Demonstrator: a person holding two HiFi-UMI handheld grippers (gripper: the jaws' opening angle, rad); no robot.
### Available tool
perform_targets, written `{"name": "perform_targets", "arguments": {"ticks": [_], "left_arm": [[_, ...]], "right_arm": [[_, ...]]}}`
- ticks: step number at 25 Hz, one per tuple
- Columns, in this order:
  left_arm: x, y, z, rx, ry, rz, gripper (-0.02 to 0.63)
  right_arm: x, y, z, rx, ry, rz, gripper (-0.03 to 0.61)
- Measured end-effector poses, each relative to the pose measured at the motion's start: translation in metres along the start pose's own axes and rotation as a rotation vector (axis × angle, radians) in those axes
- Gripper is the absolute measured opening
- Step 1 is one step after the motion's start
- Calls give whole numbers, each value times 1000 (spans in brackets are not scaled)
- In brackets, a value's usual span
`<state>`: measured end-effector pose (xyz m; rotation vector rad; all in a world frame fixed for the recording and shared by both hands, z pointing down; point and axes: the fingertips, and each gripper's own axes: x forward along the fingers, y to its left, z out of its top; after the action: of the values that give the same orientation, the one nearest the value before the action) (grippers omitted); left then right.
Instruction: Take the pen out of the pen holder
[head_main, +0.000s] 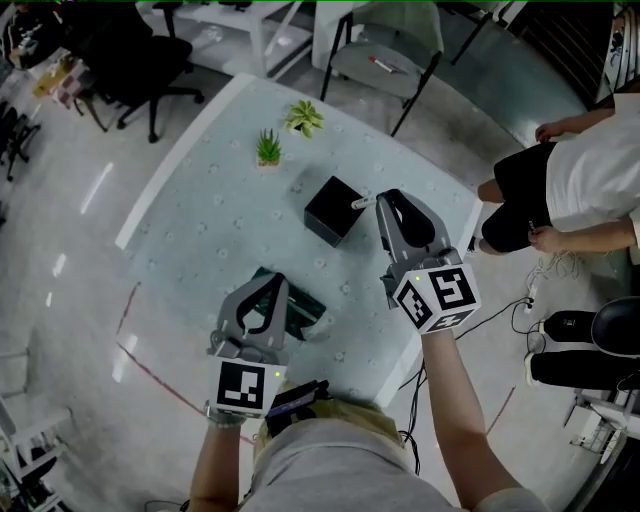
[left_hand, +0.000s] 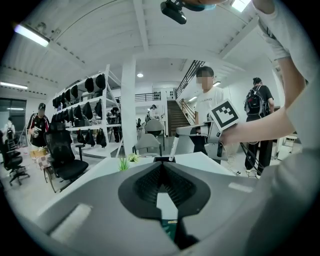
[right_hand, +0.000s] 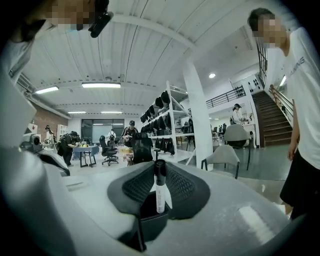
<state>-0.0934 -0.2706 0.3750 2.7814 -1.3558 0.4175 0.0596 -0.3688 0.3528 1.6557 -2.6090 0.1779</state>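
A black square pen holder (head_main: 335, 210) stands in the middle of the pale table (head_main: 200, 220). My right gripper (head_main: 378, 200) hangs just right of the holder's top, shut on a white pen (head_main: 362, 201) with a black cap. In the right gripper view the pen (right_hand: 159, 192) stands upright between the pads, and its lower end is over the holder's opening (right_hand: 150, 214). The left gripper view shows that pen (left_hand: 172, 148) slanting above the holder (left_hand: 161, 159). My left gripper (head_main: 268, 282) is nearer me with its jaws shut on nothing, over a dark green flat thing (head_main: 305, 305).
Two small potted plants (head_main: 268, 148) (head_main: 304, 118) stand on the far side of the table. A grey chair (head_main: 385, 50) is beyond the table, a black office chair (head_main: 140, 60) at far left. A person (head_main: 585, 170) stands by the table's right edge, with cables on the floor.
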Motion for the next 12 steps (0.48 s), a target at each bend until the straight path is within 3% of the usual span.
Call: {"name": "perform_targets", "arguments": {"ticks": [12], "left_arm": [[1,-28,21,36,-41,-67,14]], "right_arm": [[-53,-5,37,-32,-71,-63,69]]}}
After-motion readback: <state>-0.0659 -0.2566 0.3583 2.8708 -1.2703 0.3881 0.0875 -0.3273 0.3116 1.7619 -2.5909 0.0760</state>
